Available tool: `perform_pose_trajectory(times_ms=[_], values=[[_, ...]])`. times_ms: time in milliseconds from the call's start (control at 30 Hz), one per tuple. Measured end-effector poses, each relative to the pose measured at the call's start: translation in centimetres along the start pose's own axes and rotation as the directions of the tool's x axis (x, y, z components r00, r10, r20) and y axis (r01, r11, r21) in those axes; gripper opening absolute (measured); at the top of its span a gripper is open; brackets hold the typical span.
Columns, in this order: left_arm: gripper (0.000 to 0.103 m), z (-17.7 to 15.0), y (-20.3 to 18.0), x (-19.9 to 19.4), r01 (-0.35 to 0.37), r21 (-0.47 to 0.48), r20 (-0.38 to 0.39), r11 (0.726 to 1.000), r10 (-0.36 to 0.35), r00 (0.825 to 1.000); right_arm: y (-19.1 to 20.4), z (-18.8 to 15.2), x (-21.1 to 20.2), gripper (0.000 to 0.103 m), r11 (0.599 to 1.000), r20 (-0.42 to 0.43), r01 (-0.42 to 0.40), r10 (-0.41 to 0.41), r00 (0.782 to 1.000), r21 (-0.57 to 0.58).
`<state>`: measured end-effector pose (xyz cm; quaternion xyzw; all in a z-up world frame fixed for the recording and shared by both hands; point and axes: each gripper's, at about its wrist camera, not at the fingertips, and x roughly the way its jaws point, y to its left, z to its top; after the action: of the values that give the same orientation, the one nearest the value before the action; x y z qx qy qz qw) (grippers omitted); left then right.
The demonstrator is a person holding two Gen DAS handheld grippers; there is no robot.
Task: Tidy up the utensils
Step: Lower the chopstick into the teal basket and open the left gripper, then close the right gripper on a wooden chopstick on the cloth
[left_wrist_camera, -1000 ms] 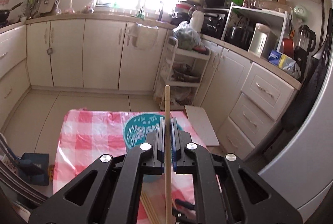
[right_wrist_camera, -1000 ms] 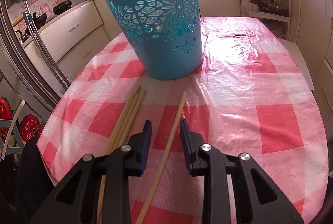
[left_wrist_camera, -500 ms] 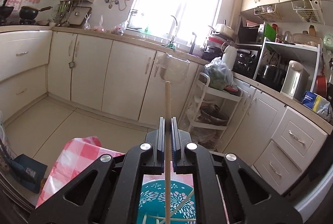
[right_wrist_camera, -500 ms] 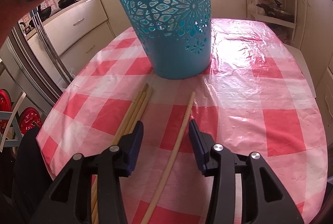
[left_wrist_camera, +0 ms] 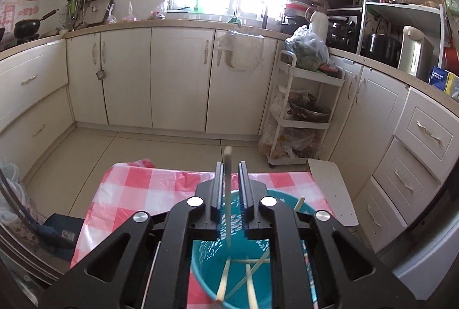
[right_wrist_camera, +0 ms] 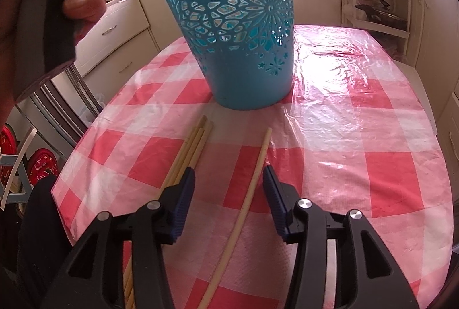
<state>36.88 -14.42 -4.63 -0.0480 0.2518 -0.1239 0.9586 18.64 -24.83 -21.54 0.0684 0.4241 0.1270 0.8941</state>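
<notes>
Left looks down into bin (left_wrist_camera: 200, 266); right faces it (right_wrist_camera: 243, 50) close

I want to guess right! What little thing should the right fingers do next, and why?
Probably close on the single chopstick. The right gripper is open with that stick lying between its fingers on the cloth, untouched. The left gripper, whose fingers have just been opening, is dropping its chopstick into the basket.

A: where's the left tool (left_wrist_camera: 229, 188)?
B: above the teal basket (left_wrist_camera: 287, 195), jaws just been opening, chopstick (left_wrist_camera: 228, 191) loose between them, more sticks (left_wrist_camera: 246, 274) lying inside.
</notes>
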Motion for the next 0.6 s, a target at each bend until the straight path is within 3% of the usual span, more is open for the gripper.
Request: perform_pose_trajectory(times_ms=[67,167,433,600], values=[[0.04,-0.4,0.9,-1.4,-0.028,-0.01,0.001,1.0,0.028,1.0,-0.3,0.0,-0.2,0.048,1.0,-0.003,-0.017,0.017,1.0,0.02],[0.057,-1.5,2.6,-4.0,-0.073,-0.03,0.026,0.997,0.074,0.997,-1.2,-0.1,-0.6,0.047,0.996,-0.007,-0.054,0.055,0.998,0.074],[0.065,-6.3,8.2,-9.5,-0.145,-0.099,-0.052,0.985,0.14,0.989,-1.0,0.4,-0.4,0.037,0.998,-0.028,-0.002,0.004,1.0,0.067],[0.066,-9.7,9.7,-11.2,-0.185,-0.093,-0.128,0.978,0.173,0.977,-0.5,1.0,0.2,0.019,0.995,-0.057,0.1,-0.099,0.993,0.015]])
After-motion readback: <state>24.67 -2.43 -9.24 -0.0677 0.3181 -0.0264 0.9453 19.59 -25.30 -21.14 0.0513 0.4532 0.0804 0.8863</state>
